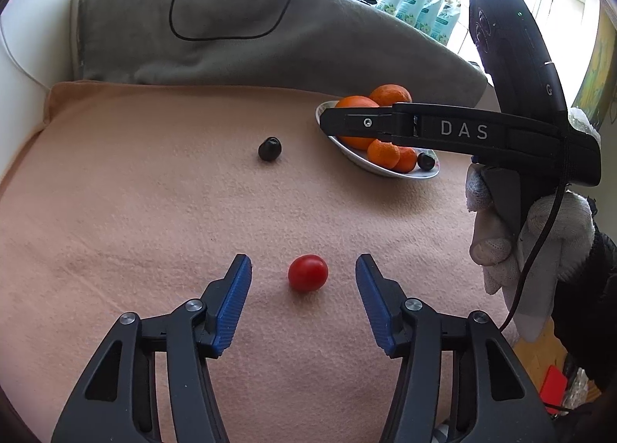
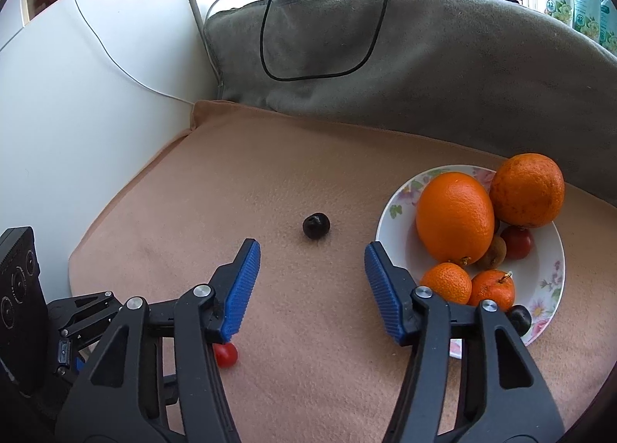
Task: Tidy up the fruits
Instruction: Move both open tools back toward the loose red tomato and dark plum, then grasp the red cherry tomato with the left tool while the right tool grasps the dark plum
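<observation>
A red cherry tomato (image 1: 308,273) lies on the peach blanket between the blue pads of my left gripper (image 1: 303,269), which is open and does not touch it. A dark plum (image 1: 269,148) rests farther back on the blanket. The same dark plum (image 2: 316,225) lies just beyond the tips of my right gripper (image 2: 312,254), open and empty. A floral plate (image 2: 397,207) at the right holds two oranges (image 2: 455,217), small tangerines (image 2: 447,283), a red tomato and another dark fruit. The cherry tomato (image 2: 226,354) peeks out under the right gripper's left finger.
A grey folded blanket (image 1: 246,41) with a black cable rises behind the peach blanket. A white wall panel (image 2: 77,115) bounds the left side. The right gripper's black body (image 1: 462,130) and a gloved hand (image 1: 540,250) cross the right of the left wrist view, in front of the plate (image 1: 362,161).
</observation>
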`<action>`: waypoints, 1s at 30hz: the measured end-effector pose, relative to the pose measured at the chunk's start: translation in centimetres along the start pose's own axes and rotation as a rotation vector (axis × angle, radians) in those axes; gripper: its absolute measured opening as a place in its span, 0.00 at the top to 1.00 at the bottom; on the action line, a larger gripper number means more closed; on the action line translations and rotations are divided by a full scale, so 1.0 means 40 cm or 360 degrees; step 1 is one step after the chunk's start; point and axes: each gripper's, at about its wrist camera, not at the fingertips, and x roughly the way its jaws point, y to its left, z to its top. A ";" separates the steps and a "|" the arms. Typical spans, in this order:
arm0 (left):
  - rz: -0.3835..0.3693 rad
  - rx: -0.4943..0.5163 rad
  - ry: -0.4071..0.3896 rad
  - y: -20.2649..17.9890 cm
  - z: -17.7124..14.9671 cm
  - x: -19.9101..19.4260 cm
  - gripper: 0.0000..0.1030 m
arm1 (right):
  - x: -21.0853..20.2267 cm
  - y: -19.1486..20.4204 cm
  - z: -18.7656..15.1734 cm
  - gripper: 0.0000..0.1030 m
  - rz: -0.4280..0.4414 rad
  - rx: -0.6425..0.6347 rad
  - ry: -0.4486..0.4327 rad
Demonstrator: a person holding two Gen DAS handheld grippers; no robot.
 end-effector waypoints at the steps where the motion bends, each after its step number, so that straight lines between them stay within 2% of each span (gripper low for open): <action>1: -0.0003 -0.0003 0.0001 0.000 -0.001 0.001 0.47 | 0.005 0.001 0.003 0.46 0.0002 -0.0003 0.0007; 9: -0.0034 -0.0022 0.0024 0.003 -0.007 0.022 0.50 | 0.064 0.015 0.035 0.51 -0.0011 -0.0041 0.0082; 17: -0.0046 -0.0034 0.0051 0.010 -0.012 0.047 0.55 | 0.140 0.040 0.062 0.56 -0.0103 -0.0124 0.0130; 30: -0.0071 -0.0034 0.0084 0.016 0.002 0.086 0.63 | 0.234 0.035 0.066 0.65 -0.0169 -0.0154 0.0230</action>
